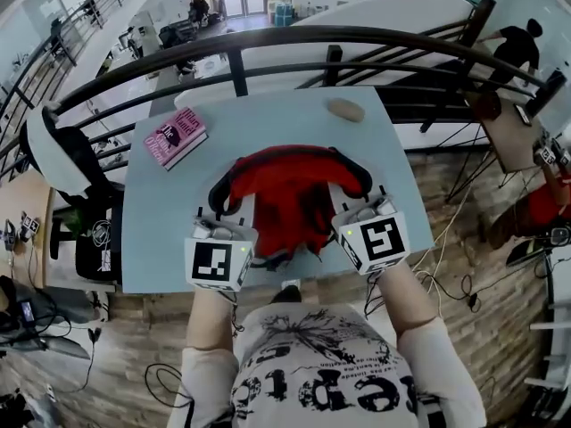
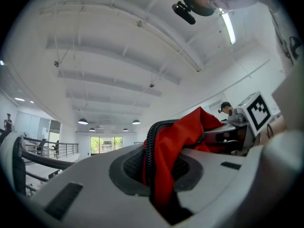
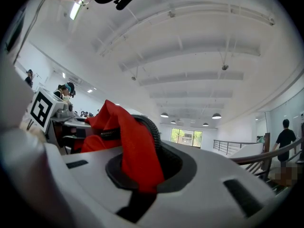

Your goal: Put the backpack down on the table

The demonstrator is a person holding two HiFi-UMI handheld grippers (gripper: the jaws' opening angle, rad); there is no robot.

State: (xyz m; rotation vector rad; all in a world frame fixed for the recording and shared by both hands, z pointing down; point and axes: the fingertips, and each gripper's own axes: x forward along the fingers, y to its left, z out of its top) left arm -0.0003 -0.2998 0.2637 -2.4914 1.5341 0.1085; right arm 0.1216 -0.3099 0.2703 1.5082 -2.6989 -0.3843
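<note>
A red backpack [image 1: 287,199] with black padded edging hangs between my two grippers above the near half of the pale blue table [image 1: 268,119]. My left gripper [image 1: 234,224] is shut on the bag's left edge, where red fabric and a black zipper [image 2: 161,160] are pinched between the jaws. My right gripper [image 1: 350,212] is shut on the bag's right edge, with red fabric [image 3: 135,160] clamped in its jaws. Both grippers point about level, away from me.
A pink book [image 1: 175,135] lies at the table's far left. A tan oval object [image 1: 345,109] rests near the far right corner. A curved black railing [image 1: 268,47] runs behind the table. A black-and-white chair [image 1: 67,163] stands at the left.
</note>
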